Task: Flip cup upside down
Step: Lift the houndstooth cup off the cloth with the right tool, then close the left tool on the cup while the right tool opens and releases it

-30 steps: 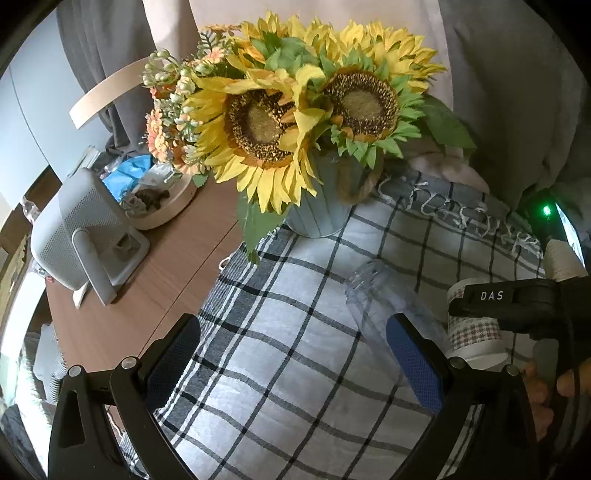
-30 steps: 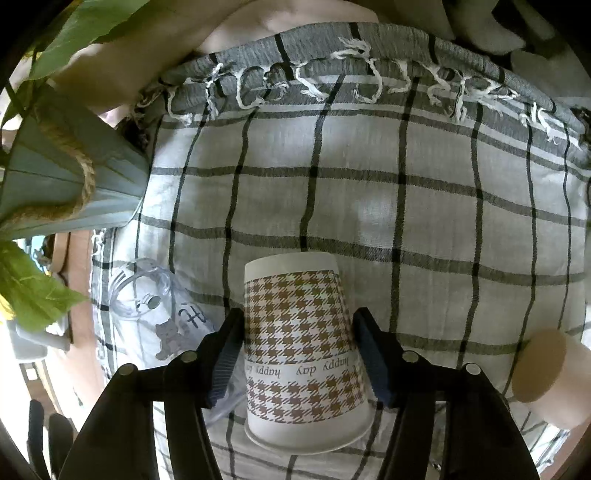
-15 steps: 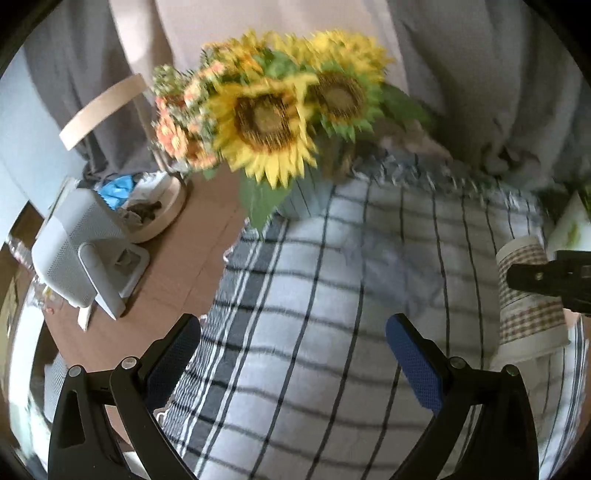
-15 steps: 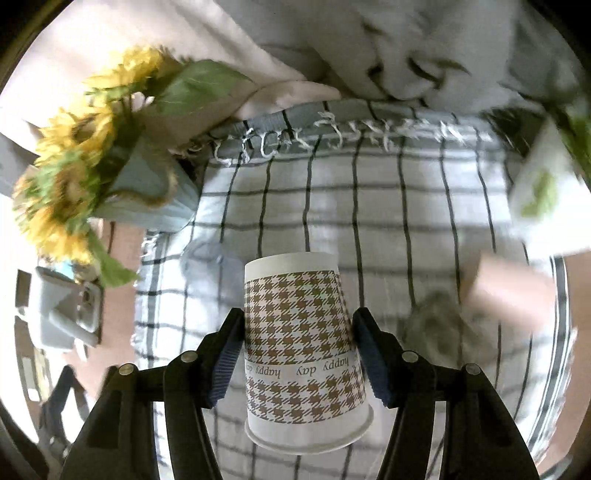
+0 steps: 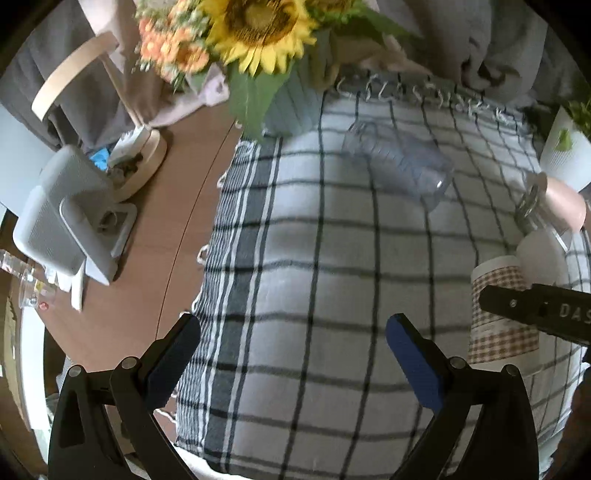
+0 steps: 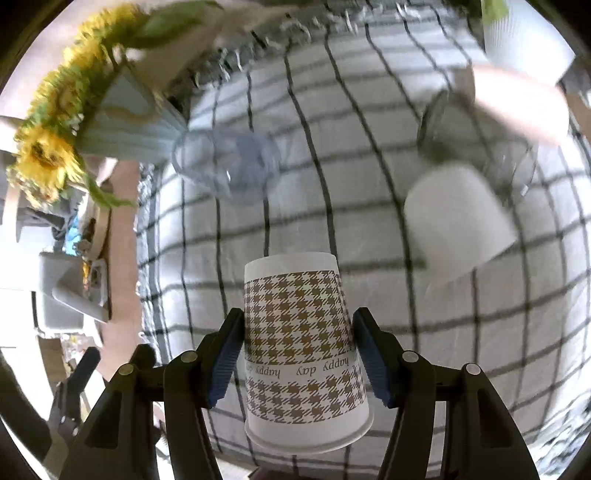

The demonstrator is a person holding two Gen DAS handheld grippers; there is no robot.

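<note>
Cloth (image 5: 314,258) with dark checks fills most of my left wrist view, and I will use it as my landmark. My left gripper (image 5: 291,354) hangs over the near part of the cloth with its fingers spread wide and nothing between them. At the far edge of the cloth stands a vase of sunflowers (image 5: 258,22). A clear plastic cup (image 5: 399,162) lies on its side on the cloth, near the vase. At the right edge of the cloth I see the paper cup (image 5: 498,314) with brown checks, with a black finger of my other gripper across it.

From my right wrist view, the right gripper (image 6: 297,360) has its two blue pads pressed on both sides of the paper cup (image 6: 299,347). The cup is held above the near part of the cloth (image 6: 461,314). Its wide mouth points back at my camera and its small bottom points away. A white cup (image 6: 458,225) lies on its side on the cloth, farther out and to the right.

I think the flip is not finished, since the cup is not down on the cloth yet. The paper walls are thin, so a hard squeeze could crush them. A loose hold could let the cup slip while I turn it. If I lower it too far to the right, it could bump the white cup.
</note>
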